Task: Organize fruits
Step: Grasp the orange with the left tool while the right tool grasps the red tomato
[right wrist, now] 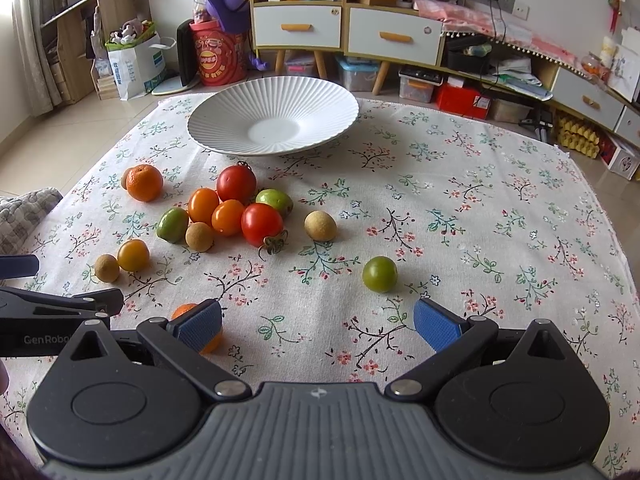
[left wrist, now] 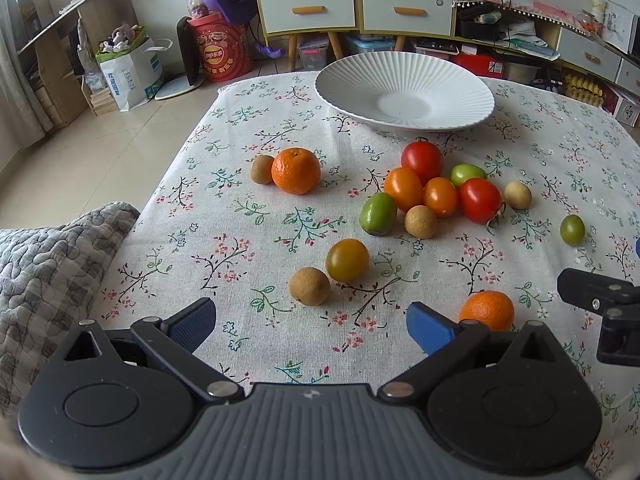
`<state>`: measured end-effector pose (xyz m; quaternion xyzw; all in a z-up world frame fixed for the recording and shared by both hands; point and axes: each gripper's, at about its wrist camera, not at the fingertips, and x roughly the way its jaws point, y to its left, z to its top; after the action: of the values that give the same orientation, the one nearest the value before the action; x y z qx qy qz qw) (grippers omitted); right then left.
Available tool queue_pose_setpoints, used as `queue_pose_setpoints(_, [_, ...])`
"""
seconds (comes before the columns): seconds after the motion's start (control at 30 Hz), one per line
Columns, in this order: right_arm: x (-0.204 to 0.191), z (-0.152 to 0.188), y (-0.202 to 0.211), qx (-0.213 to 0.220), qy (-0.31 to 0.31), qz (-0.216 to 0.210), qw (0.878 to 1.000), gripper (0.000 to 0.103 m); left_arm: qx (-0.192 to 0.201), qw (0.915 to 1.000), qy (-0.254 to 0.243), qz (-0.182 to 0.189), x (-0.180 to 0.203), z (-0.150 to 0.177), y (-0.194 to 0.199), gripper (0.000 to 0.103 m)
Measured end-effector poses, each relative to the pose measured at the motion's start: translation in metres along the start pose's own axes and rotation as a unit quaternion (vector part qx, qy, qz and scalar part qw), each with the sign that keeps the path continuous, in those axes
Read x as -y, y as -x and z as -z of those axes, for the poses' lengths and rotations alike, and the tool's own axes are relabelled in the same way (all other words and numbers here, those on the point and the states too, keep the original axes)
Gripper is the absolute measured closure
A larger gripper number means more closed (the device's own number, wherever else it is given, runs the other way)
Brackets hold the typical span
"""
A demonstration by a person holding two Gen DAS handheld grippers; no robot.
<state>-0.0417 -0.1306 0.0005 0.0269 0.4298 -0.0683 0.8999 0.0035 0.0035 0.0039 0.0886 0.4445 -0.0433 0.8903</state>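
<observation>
Red, orange and green fruits (right wrist: 236, 212) lay on a flower-printed pale tablecloth (right wrist: 460, 208) near a ribbed white plate (right wrist: 224, 120).

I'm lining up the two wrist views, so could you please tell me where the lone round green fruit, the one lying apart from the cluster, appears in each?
Left wrist: lone green fruit at far right, right of the cluster.
Right wrist: it lies centre, just ahead of the open fingers.
Shared landmark: white ribbed plate, still empty.

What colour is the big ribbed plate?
White all over; the plate shows best in the right wrist view.
</observation>
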Motion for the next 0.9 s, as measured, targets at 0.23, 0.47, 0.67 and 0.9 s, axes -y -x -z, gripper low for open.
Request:
queue_pose_setpoints(0.23, [-0.004, -0.014, 0.008, 0.018, 0.007, -0.004, 1.000, 0.001, 0.007, 0.9999, 0.007, 0.003, -0.009, -0.010, 0.001, 0.002])
queue_pose_setpoints(0.47, [-0.013, -0.034, 0.011, 0.034, 0.033, -0.017, 0.999, 0.001, 0.017, 0.9998, -0.011, -0.004, -0.011, -0.035, -0.002, 0.002])
queue_pose_setpoints(0.67, [-0.017, -0.045, 0.005, 0.034, 0.045, -0.041, 0.998, 0.001, 0.014, 0.9995, -0.017, 0.023, -0.013, -0.052, -0.005, 0.002])
queue_pose_setpoints(0.9, [-0.014, -0.068, -0.010, 0.041, 0.033, -0.045, 0.998, 0.001, 0.040, 0.9985, -0.032, 0.020, -0.020, -0.072, -0.014, 0.002])
